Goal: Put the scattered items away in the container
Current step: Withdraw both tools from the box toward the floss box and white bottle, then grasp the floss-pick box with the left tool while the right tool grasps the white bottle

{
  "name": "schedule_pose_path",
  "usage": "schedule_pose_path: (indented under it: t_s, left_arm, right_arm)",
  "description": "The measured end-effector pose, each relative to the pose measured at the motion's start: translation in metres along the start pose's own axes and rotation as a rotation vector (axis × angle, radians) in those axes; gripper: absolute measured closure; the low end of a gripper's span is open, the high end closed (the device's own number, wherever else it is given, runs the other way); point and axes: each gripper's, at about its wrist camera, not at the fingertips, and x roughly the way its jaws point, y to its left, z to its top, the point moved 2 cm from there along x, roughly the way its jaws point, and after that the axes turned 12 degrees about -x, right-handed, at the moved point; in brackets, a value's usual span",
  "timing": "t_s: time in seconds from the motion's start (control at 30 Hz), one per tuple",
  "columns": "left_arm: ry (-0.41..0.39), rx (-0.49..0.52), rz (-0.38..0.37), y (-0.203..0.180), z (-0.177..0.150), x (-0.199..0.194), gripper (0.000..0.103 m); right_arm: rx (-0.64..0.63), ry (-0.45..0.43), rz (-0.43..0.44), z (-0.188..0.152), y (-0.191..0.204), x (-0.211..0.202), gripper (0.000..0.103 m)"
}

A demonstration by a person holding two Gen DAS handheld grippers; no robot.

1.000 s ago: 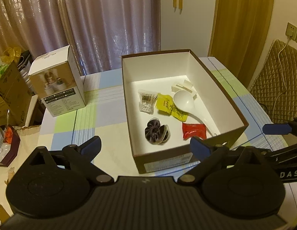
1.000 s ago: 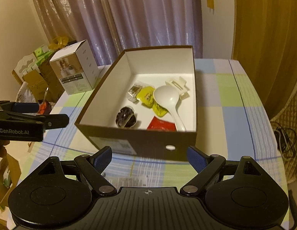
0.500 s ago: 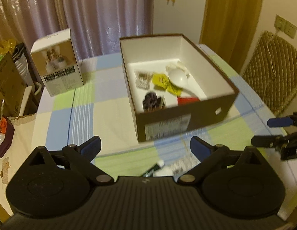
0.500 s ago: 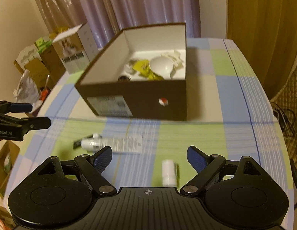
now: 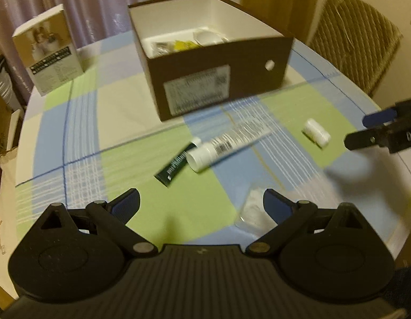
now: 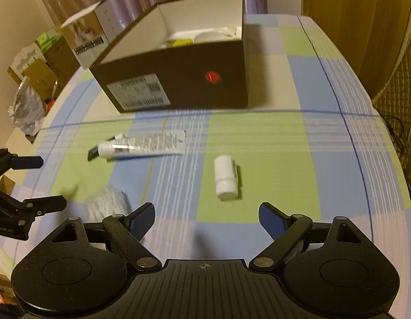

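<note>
A brown cardboard box (image 5: 218, 79) (image 6: 178, 79) with a white inside stands on the checked tablecloth and holds several small items. In front of it lie a white tube (image 5: 226, 143) (image 6: 144, 146), a dark green tube (image 5: 176, 166) partly under it, a small white bottle (image 5: 316, 133) (image 6: 225, 176) and a clear plastic packet (image 5: 254, 210) (image 6: 105, 203). My left gripper (image 5: 201, 206) is open and empty, near the packet. My right gripper (image 6: 206, 219) is open and empty, just short of the white bottle.
A white product carton (image 5: 50, 53) (image 6: 89, 40) stands left of the box. A wicker chair (image 5: 356, 37) is at the right. Bags and cartons (image 6: 32, 79) crowd the left beyond the table's edge. The table's rounded edge curves close on both sides.
Both grippers have pulled back and down from the box. The tubes, the bottle and the packet on the cloth have come into view. Both stay open.
</note>
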Motion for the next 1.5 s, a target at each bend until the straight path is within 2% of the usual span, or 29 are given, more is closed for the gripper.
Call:
schedule_pose_path:
  t_s: [0.1,0.3,0.47,0.67,0.83,1.0,1.07,1.23,1.37,1.5]
  left_arm:
    - [0.002,0.036,-0.027,-0.009,-0.006,0.002,0.005]
    - [-0.009,0.185,-0.08,-0.034,-0.017,0.007,0.006]
    - [0.027,0.267,-0.132,-0.049,-0.026,0.019,0.006]
    - [0.077,0.296,-0.169,-0.059,-0.03,0.04,0.006]
    - [0.105,0.289,-0.162,-0.063,-0.03,0.061,0.007]
    - [0.118,0.28,-0.196,-0.059,-0.03,0.067,0.02]
    - [0.113,0.28,-0.2,-0.058,-0.03,0.066,0.02]
    - [0.102,0.25,-0.143,-0.04,-0.031,0.061,0.02]
    - [0.093,0.156,-0.046,-0.008,-0.03,0.059,0.02]
    - [0.088,0.047,0.014,0.02,-0.026,0.061,0.019]
  right_arm:
    - [0.009,0.017,-0.009,-0.006,-0.003,0.002,0.012]
    - [0.02,0.031,-0.022,-0.013,-0.014,0.002,0.012]
    - [0.038,0.045,-0.03,-0.022,-0.024,0.003,0.012]
    - [0.058,0.048,-0.024,-0.028,-0.033,0.006,0.012]
    - [0.036,0.046,-0.016,-0.023,-0.034,0.009,0.012]
    - [0.012,0.046,0.003,-0.016,-0.033,0.017,0.012]
    - [-0.007,0.034,0.004,-0.012,-0.032,0.02,0.012]
    - [-0.055,-0.011,0.012,0.003,-0.028,0.029,0.012]
    - [-0.082,-0.014,0.018,0.016,-0.024,0.045,0.013]
    - [-0.117,-0.007,0.004,0.025,-0.018,0.06,0.013]
